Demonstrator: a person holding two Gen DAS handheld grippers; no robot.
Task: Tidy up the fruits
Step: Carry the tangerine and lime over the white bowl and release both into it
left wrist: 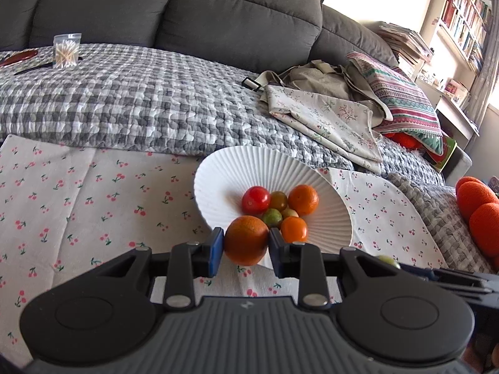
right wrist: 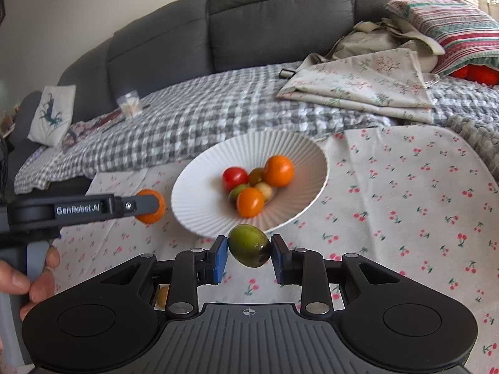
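Left gripper (left wrist: 246, 244) angled downward, pads clamped on orange fruit (left wrist: 246, 244). Right gripper (right wrist: 249, 246) angled downward, pads clamped on green fruit (right wrist: 249, 245). Hand (right wrist: 34, 277) grips left gripper handle.

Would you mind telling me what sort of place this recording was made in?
Most likely a home living room: a grey upholstered sofa draped with a grey-and-white checked quilt, and a wall bookshelf packed with books.

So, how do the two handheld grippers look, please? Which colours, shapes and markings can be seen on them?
Both are alike: the left gripper and right gripper have black linkage arms with silver pivot screws, blue pads on the fingertips, and a grey ribbed body between two round black housings. The right wrist view shows white "GenRobot.AI" lettering on the left gripper's side and a light grey handle below it. No cables or sleeves show.
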